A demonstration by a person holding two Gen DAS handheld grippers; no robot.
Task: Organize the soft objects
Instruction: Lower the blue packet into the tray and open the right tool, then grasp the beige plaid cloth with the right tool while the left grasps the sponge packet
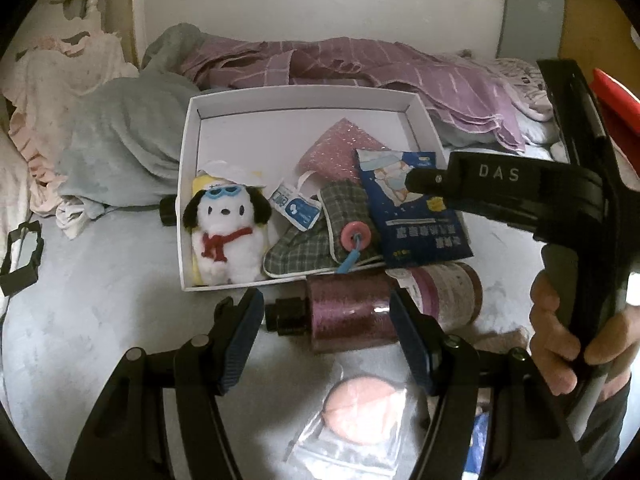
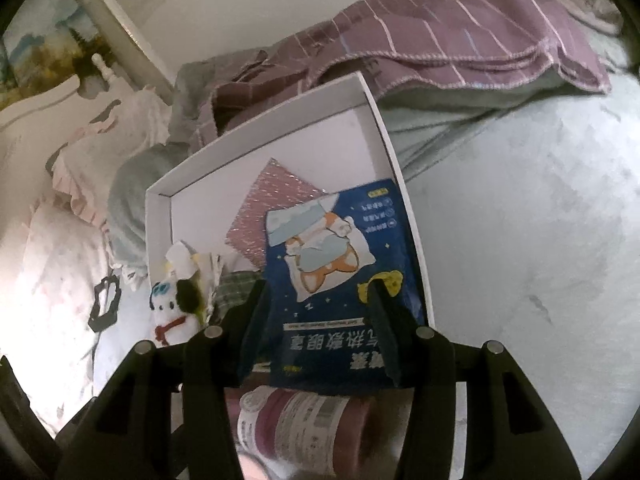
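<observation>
Your right gripper (image 2: 320,316) has its two fingers on either side of the blue eye-mask packet (image 2: 340,280), low in the middle of the right wrist view, and the pads look pressed against its side edges. That packet lies tilted over the right rim of the white box (image 2: 376,96), its lower end hanging out above a pink-labelled jar (image 2: 304,424).

Expect the packet to be light, flat and glossy, so I judge it slippery and prone to bowing if you squeeze across its width. A grip near the stiffer sealed edge should hold better than one across the middle.

Your left gripper (image 1: 324,328) stands spread and empty at the lower centre of the left wrist view, with a glittery purple bottle (image 1: 344,312) just beyond its tips. That bottle looks hard and round, likely to roll.

Inside the box sit a fluffy white plush dog (image 1: 224,232) at centre left, a checked fabric pouch (image 1: 320,240) with a pink button, and a sparkly pink cloth (image 1: 340,148). All three should squash easily, so take them by the bulk. At the bottom of the frame, a pink puff (image 1: 360,408) lies in a crinkly clear bag.
</observation>
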